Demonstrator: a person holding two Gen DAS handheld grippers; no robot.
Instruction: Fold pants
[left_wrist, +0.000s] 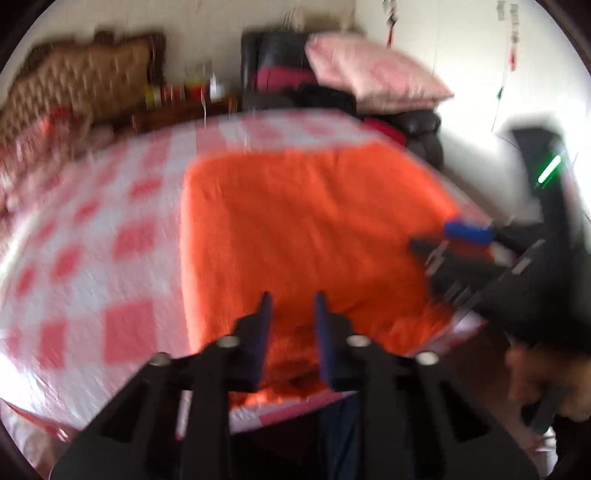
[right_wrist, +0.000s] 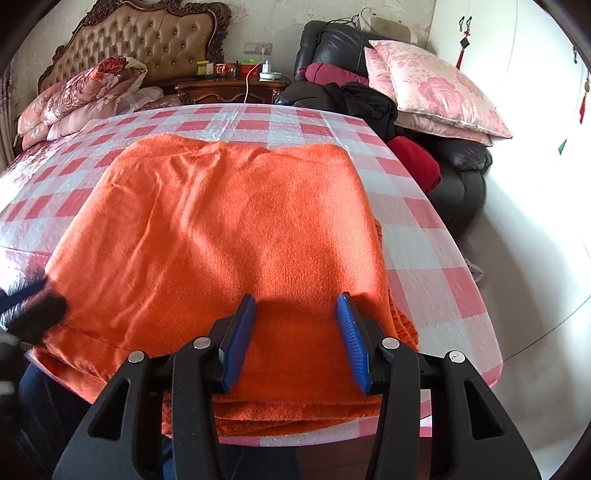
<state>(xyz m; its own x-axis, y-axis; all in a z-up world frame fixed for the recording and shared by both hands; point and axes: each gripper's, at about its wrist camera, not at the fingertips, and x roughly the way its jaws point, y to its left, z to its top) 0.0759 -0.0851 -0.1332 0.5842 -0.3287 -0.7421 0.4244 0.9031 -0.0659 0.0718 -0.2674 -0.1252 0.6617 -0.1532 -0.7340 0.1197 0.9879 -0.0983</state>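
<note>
We saw the orange pants (right_wrist: 236, 229) lying folded in layers on the checked cloth of the counter (right_wrist: 436, 280), their near edge at its front rim. Our right gripper (right_wrist: 295, 314) hung spread just above that near edge, holding nothing. Our left gripper (left_wrist: 291, 306), blurred, hovered with its jaws apart over the pants' near left part.

Right claw (right_wrist: 297, 321) gapes above folded orange pants (right_wrist: 229, 221)

L tool (left_wrist: 291, 299) open, R tool (right_wrist: 297, 299) open wider
</note>
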